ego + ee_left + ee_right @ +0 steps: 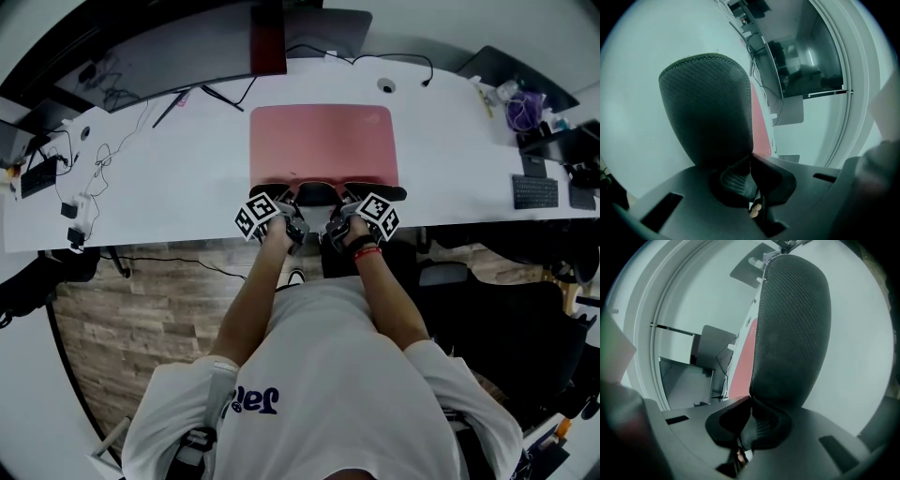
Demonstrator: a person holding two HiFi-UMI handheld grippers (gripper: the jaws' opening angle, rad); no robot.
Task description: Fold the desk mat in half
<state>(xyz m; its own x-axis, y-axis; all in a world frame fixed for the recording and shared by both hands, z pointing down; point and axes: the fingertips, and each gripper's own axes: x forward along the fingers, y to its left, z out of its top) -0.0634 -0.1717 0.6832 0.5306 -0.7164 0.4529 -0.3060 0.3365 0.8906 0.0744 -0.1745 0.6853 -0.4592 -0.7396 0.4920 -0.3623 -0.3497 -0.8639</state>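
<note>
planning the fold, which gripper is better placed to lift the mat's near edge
Neither clearly: left gripper and right gripper both sit shut, side by side at the desk mat's near edge, so a two-handed lift looks likely.

The left gripper (278,191) and right gripper (375,192) cover the desk mat's (323,141) near edge.

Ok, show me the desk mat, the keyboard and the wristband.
desk mat (323,141), head view, middle of its pink top.
keyboard (534,192), head view, centre of its keys.
wristband (367,252), head view, its red band.
</note>
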